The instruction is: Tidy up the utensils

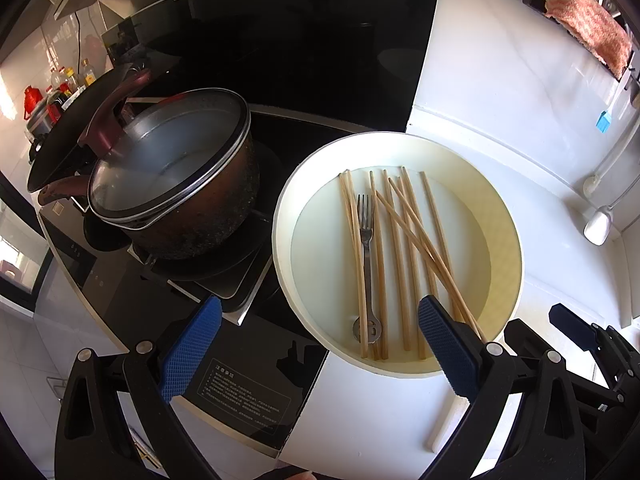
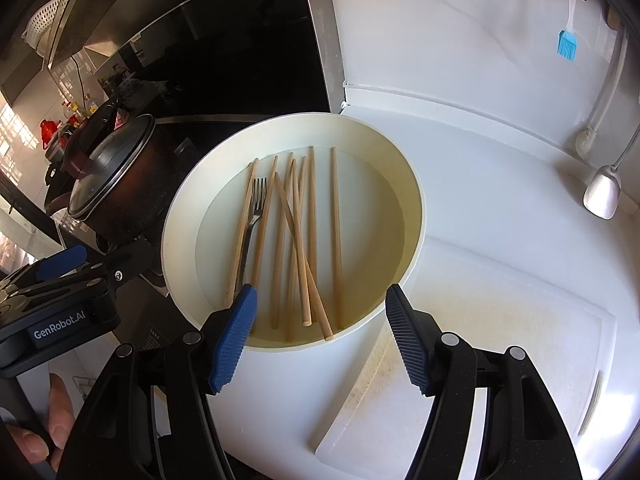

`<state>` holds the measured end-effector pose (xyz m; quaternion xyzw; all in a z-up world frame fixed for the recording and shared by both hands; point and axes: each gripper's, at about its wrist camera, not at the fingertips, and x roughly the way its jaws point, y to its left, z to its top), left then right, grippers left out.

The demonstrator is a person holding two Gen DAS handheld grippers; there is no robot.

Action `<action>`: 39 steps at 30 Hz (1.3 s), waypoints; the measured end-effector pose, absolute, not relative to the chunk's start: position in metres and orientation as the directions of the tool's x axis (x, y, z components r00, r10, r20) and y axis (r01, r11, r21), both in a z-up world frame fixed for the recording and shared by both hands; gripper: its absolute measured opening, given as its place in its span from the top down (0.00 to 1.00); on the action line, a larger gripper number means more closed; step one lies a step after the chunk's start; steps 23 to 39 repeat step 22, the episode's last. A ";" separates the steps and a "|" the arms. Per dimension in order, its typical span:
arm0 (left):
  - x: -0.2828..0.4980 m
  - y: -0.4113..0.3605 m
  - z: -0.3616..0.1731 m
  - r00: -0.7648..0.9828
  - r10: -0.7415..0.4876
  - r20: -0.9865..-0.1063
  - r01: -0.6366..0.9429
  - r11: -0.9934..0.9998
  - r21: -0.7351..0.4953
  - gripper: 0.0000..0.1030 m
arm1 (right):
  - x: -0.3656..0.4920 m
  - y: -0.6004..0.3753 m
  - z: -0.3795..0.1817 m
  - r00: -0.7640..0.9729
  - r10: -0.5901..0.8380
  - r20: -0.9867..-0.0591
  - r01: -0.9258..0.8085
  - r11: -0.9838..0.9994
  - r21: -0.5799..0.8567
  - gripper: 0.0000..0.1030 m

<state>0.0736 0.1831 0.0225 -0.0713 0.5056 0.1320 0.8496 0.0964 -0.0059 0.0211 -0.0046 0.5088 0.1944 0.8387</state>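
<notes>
The near ends of the wooden chopsticks [image 2: 298, 240] in the round cream bowl [image 2: 412, 216] hide behind both wide-open, empty grippers, left gripper [image 1: 316, 354] and right gripper [image 2: 320, 338], hovering close above its rim.

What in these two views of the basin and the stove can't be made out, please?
- Pot contents: the fogged glass lid hides them in the left wrist view.
- Near ends of some chopsticks: the right gripper covers them in its own view.
- Bottles at far left: too small to read.
- Cloth: cut off by the left view's edge.
- Stove label: print too small.
</notes>
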 end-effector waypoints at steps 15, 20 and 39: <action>0.076 0.186 0.021 0.455 0.158 -0.876 -0.282 0.959 0.027 0.06 | 0.098 -0.003 0.021 0.404 0.320 -0.857 -0.329 0.925 0.191 0.38; 0.077 0.192 0.018 0.442 0.153 -0.884 -0.301 0.954 0.014 0.06 | 0.097 -0.001 0.021 0.404 0.322 -0.856 -0.330 0.924 0.192 0.38; 0.077 0.193 0.018 0.441 0.152 -0.885 -0.302 0.953 0.014 0.06 | 0.097 -0.001 0.021 0.404 0.322 -0.856 -0.328 0.925 0.193 0.38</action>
